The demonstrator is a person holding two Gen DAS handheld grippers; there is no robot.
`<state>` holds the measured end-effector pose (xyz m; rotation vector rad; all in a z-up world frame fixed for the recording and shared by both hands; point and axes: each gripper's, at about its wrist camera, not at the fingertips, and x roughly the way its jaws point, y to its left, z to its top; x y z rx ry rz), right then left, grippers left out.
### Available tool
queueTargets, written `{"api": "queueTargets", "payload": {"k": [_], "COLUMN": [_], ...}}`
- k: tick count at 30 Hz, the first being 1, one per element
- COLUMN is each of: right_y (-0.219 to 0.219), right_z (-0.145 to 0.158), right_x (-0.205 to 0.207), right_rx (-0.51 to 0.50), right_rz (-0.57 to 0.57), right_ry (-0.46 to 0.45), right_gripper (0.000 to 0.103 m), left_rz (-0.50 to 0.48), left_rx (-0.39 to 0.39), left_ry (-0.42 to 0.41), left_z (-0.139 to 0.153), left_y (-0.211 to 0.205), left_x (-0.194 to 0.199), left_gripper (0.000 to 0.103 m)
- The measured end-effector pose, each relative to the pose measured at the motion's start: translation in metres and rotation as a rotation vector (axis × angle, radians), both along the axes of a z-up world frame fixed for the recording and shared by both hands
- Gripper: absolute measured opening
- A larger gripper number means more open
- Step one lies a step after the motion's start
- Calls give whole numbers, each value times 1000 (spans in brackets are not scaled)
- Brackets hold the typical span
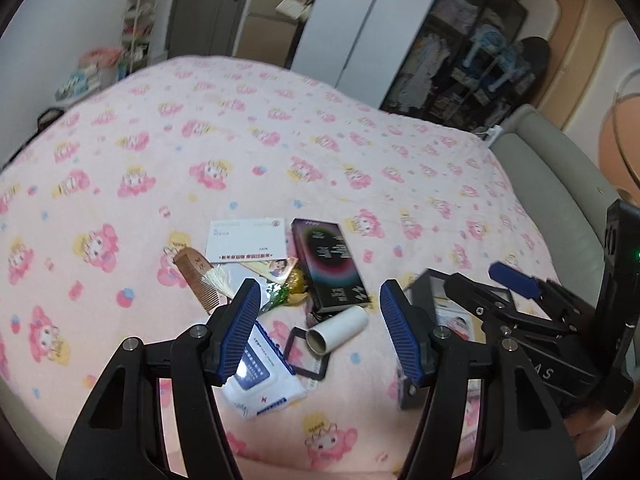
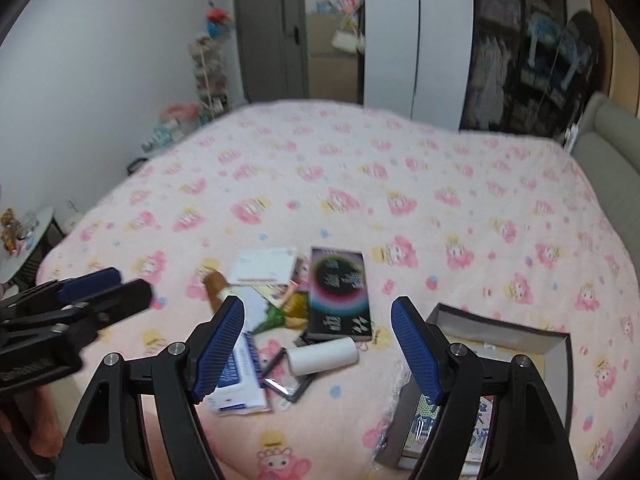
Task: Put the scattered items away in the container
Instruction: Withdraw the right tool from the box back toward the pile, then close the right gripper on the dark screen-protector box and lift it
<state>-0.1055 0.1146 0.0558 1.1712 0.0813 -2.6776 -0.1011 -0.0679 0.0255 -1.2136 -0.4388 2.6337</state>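
Scattered items lie on the pink bed: a white cardboard tube, a black box with a colourful ring, a white card, a wooden comb, a wipes pack, a small black frame and a gold-green wrapper. The dark open container sits at the right, partly behind my right gripper. My left gripper is open and empty above the tube. My right gripper is open and empty above the pile; it also shows in the left wrist view.
A grey padded headboard runs along the bed's right side. White wardrobe doors and dark shelves stand behind the bed. A small side table is at the left.
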Motion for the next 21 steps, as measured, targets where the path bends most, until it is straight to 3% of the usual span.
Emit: {"api": "queueTargets", "payload": {"k": [2,5,13,21], "right_y": [5,14,32,36], "right_z": [-21,-51,-133,-188], "right_x": [-20,-49,-119,-172], "right_rx": [-10,-33,-74,-35], "right_rz": [-22,-51,-130,-206], "right_ry": [-47,-95,-243,-348], "right_gripper": [74,74,73,73], "left_rz": [21,17,-38,-76], "left_rx": [12,51,57,71], "left_ry": [-29,-96,-241,-313], "left_z": [-23,-65,-147,-190], "left_y": [0,6,44,58], "left_x": [-18,-45,-116,-146], "left_gripper": [56,54,52,52]}}
